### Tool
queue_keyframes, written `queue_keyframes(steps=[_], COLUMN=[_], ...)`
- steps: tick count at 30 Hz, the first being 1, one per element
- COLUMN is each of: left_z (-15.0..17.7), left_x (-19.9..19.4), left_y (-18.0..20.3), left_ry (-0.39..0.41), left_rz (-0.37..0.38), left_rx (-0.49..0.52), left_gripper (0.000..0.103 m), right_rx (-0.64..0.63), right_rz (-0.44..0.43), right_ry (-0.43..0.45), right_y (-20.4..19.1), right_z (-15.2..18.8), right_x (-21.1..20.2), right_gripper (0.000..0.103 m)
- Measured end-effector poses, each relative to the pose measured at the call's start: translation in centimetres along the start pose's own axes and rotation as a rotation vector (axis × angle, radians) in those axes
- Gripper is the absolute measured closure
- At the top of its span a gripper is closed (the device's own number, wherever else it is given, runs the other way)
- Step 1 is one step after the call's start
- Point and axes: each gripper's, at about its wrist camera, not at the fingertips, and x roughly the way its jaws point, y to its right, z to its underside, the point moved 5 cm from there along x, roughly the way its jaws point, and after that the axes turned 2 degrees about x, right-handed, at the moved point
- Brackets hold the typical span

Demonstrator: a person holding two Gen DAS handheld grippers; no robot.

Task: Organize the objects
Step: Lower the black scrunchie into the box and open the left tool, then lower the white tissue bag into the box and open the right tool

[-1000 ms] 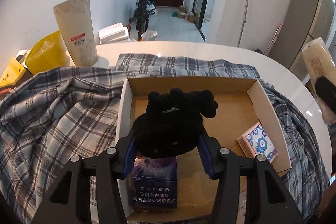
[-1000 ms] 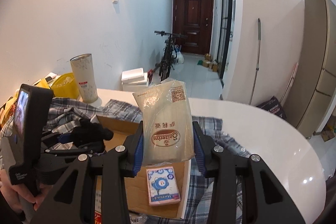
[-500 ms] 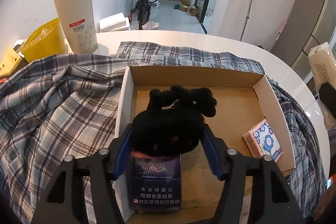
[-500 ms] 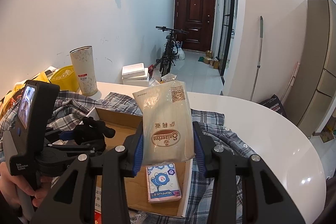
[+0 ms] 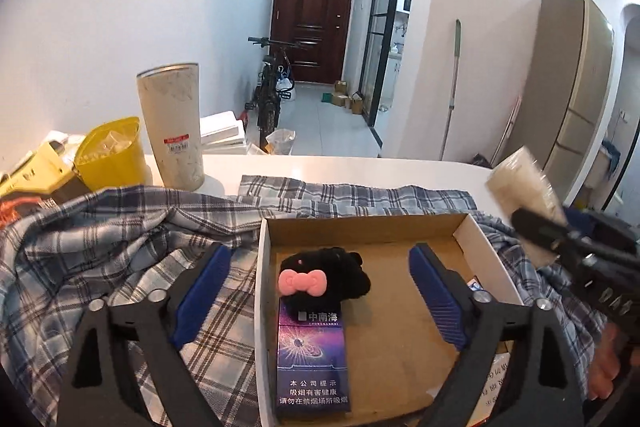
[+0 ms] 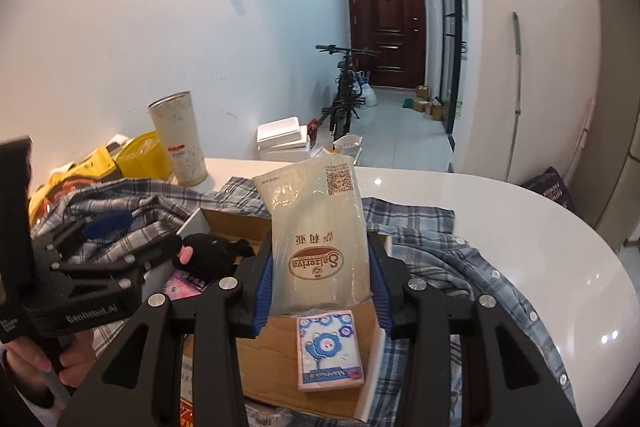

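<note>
The left tongs (image 5: pixel 316 291) have just been opening and stand wide apart, the black plush hair tie (image 5: pixel 326 277) lying free in the cardboard box (image 5: pixel 476 243), seemingly atop the cigarette pack (image 5: pixel 313 355). The right tongs (image 6: pixel 320 285) clamp the tissue packet (image 6: pixel 318 235); lower it onto bare cardboard beside the patterned pack (image 6: pixel 330 349).

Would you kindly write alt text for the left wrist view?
The open left gripper hovers over a cardboard box where a black plush with a pink bow rests on a purple cigarette carton, amid a plaid shirt.
</note>
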Motion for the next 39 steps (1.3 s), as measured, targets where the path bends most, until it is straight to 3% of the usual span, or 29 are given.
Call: queue_keyframes(steps=[1, 5, 13, 21, 27, 31, 39], left_z=[0.0, 0.4, 0.4, 0.6, 0.4, -0.2, -3.1], left_x=[0.2, 1.0, 0.2, 0.3, -0.3, -1.7, -10.4], left_y=[-0.2, -1.0, -1.4, -0.5, 0.1, 0.7, 3.7], left_ry=[-0.003, -0.030, -0.012, -0.021, 0.010, 0.063, 0.258], left_rz=[0.002, -0.010, 0.010, -0.037, -0.064, -0.094, -0.079], left_rx=[-0.009, -0.022, -0.076, -0.014, 0.038, 0.087, 0.161], left_gripper=[0.001, 0.001, 0.001, 0.001, 0.001, 0.001, 0.001], right_rx=[-0.010, 0.020, 0.129, 0.149, 0.155, 0.166, 0.186], right_rz=[-0.006, -0.023, 0.012, -0.024, -0.050, -0.012, -0.016], right_ry=[-0.021, -0.119, -0.247, -0.245, -0.236, -0.200, -0.013], right_y=[-0.3, -0.4, 3.2, 3.0, 2.6, 3.1, 4.1], right_z=[0.1, 1.4, 4.3, 4.5, 4.4, 3.5, -0.3], right_x=[0.6, 3.8, 8.3, 9.0, 9.1, 7.7, -0.9], right_gripper=[0.062, 0.062, 0.062, 0.061, 0.048, 0.041, 0.036])
